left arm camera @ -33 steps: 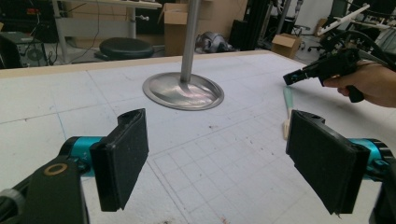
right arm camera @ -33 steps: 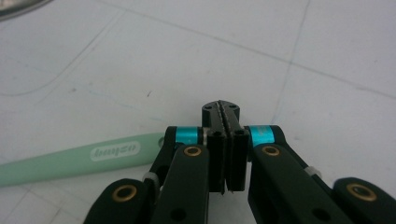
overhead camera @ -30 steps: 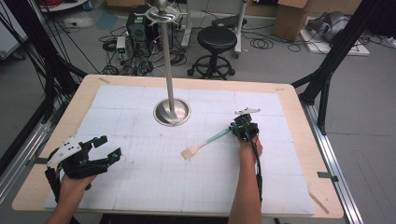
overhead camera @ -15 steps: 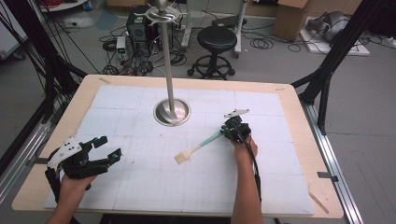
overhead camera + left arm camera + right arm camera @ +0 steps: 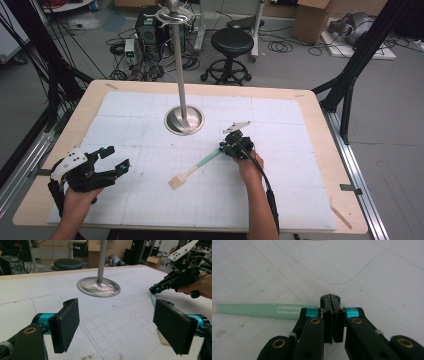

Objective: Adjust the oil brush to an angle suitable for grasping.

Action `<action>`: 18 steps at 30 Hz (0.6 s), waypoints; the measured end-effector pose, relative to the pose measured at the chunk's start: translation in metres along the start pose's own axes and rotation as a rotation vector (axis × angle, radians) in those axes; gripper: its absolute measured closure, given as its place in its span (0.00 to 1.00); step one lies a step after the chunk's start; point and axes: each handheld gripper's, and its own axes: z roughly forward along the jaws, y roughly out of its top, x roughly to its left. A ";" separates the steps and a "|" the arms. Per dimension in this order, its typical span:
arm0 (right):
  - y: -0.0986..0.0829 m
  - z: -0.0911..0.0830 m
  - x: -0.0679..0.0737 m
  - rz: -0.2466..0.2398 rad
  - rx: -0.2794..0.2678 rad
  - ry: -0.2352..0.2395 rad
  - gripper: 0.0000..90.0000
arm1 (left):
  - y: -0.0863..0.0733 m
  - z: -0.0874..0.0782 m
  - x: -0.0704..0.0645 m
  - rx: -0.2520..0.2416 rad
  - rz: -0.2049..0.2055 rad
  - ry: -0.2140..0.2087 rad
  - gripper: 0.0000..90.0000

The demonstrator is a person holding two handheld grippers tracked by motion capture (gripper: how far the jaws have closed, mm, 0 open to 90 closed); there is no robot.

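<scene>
White gridded sheeting covers the wooden table [image 5: 320,107], with bare wood left showing as a border around it.

Nearest, at the lower left of the high view, a hand [image 5: 77,200] holds the left gripper [image 5: 112,160] low over the sheet, its jaws spread wide with nothing between them. In the left gripper view the two black pads [image 5: 65,323] stand far apart, and only the gridded surface lies in the gap.

Toward the middle of the high view lies a brush [image 5: 192,167] with a pale green handle and a tan bristle head. The head points to the lower left and rests on the sheet; the handle runs up and to the right. At its upper end the right gripper [image 5: 225,148] is clamped on the handle, held by a hand [image 5: 248,162] whose forearm comes in from the bottom edge. In the right gripper view the jaws are pressed almost together, and the green handle [image 5: 259,310], with a white label printed on it, runs off to the left edge of the frame at the level of the jaw tips. The exact contact point is hidden by the jaws.

Farther back, a shiny metal stand [image 5: 184,120] sits on a round base just above centre, its thin pole rising to the top of the frame. Beyond the table are a black stool [image 5: 232,42], tangled cables and cardboard boxes on the floor.
</scene>
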 end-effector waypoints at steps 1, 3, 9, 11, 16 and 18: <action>0.000 0.001 0.005 0.001 -0.002 0.007 1.00 | 0.000 0.000 0.000 0.000 0.000 0.000 0.24; 0.000 0.001 0.008 0.008 -0.010 0.018 1.00 | 0.000 0.000 0.000 -0.001 -0.001 0.000 0.24; -0.005 0.000 0.019 0.017 -0.036 0.048 1.00 | 0.000 0.001 0.000 0.003 -0.001 -0.001 0.24; -0.006 0.000 0.024 0.018 -0.038 0.060 0.99 | 0.000 0.001 0.000 0.002 0.001 0.000 0.24; -0.004 0.003 0.039 0.012 -0.046 0.117 1.00 | 0.000 0.001 0.000 0.004 -0.003 0.001 0.24; -0.004 0.002 0.044 0.008 -0.048 0.126 0.98 | 0.000 0.001 -0.001 0.003 -0.005 0.000 0.24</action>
